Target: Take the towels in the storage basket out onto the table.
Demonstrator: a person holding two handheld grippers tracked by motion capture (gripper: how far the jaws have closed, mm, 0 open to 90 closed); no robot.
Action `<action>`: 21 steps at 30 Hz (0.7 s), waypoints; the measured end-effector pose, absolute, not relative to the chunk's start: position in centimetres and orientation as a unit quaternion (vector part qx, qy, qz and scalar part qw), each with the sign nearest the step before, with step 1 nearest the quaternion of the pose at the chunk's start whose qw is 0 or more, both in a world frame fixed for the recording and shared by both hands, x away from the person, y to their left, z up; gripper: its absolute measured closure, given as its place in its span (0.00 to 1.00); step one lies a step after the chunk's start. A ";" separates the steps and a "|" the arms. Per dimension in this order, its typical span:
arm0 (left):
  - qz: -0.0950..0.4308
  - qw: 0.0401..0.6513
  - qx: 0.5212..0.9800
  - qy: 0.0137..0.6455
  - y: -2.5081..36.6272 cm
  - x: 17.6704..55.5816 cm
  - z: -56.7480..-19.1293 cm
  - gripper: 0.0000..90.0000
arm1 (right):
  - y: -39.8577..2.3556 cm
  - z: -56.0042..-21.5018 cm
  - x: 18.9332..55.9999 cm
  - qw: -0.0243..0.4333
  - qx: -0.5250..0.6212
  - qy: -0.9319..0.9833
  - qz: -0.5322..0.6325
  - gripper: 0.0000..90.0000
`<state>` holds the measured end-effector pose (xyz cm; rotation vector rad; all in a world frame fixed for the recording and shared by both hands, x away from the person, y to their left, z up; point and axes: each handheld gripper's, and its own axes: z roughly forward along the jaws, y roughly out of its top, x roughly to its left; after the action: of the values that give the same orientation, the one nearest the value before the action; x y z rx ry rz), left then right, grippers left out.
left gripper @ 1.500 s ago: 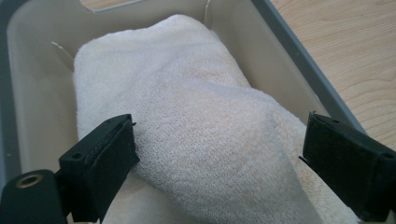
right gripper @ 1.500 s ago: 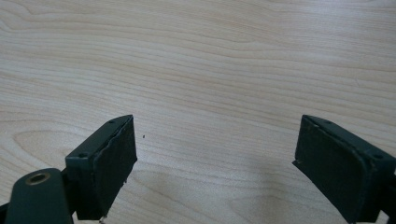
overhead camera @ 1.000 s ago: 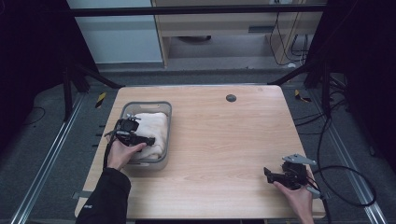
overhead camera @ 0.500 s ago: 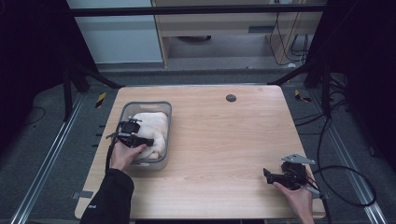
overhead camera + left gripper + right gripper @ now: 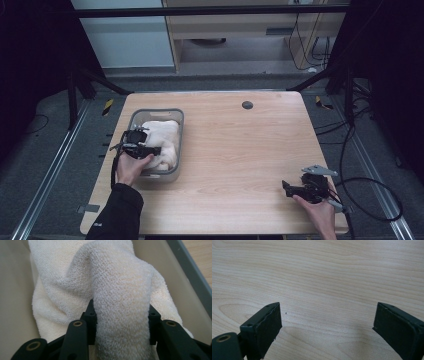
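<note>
A dark room with grey floor (image 5: 45, 165) and a pale cabinet (image 5: 240, 30) behind surrounds a light wood-grain tabletop (image 5: 240, 150) bearing a small dark disc (image 5: 247, 104) near its far edge. A grey basket (image 5: 176, 142) stands at the tabletop's left side; in it lies a cream terry towel (image 5: 162, 140), looped pile, bunched in folds. The left gripper (image 5: 150, 150) has just been closing its jaws, which now pinch a raised fold of the towel (image 5: 120, 315). The right gripper (image 5: 286, 187), near the front right corner, holds its jaws wide apart over bare wood.
</note>
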<state>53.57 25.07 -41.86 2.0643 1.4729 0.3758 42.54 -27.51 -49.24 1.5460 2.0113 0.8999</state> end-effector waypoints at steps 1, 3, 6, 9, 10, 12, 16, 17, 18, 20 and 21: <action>0.146 0.290 0.770 0.549 25.2 53.3 -41.4 0.65 | -27.5 -49.2 42.5 0.224 0.560 0.729 0.326 0.09; 0.152 0.293 0.770 0.546 25.4 53.1 -40.9 0.65 | -27.5 -49.3 42.5 0.222 0.561 0.728 0.326 0.09; 0.162 0.304 0.767 0.542 25.6 52.6 -39.8 0.65 | -27.6 -49.3 42.6 0.222 0.561 0.728 0.327 0.09; 0.172 0.317 0.762 0.537 26.0 52.0 -38.6 0.65 | -27.6 -49.3 42.5 0.223 0.561 0.728 0.326 0.09; 0.177 0.321 0.761 0.535 26.1 51.8 -38.2 0.65 | -27.6 -49.3 42.5 0.222 0.561 0.728 0.326 0.08; 0.182 0.328 0.759 0.533 26.3 51.5 -37.5 0.65 | -27.6 -49.3 42.5 0.222 0.561 0.728 0.325 0.08; 0.192 0.342 0.752 0.529 26.6 51.0 -36.3 0.65 | -27.6 -49.3 42.5 0.222 0.562 0.728 0.325 0.08; 0.194 0.345 0.752 0.527 26.7 50.9 -36.0 0.65 | -27.6 -49.3 42.5 0.222 0.561 0.728 0.326 0.08; 0.196 0.348 0.750 0.527 26.8 50.8 -35.8 0.65 | -27.6 -49.3 42.5 0.222 0.562 0.728 0.326 0.08; 0.199 0.353 0.748 0.525 26.9 50.7 -35.3 0.65 | -27.6 -49.3 42.5 0.222 0.561 0.728 0.325 0.08; 0.200 0.356 0.748 0.524 26.9 50.6 -35.0 0.65 | -27.6 -49.3 42.5 0.222 0.561 0.728 0.325 0.08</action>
<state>50.62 26.90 -34.99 1.9310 1.3536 0.5172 42.52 -27.58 -49.27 1.5504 2.0115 0.8978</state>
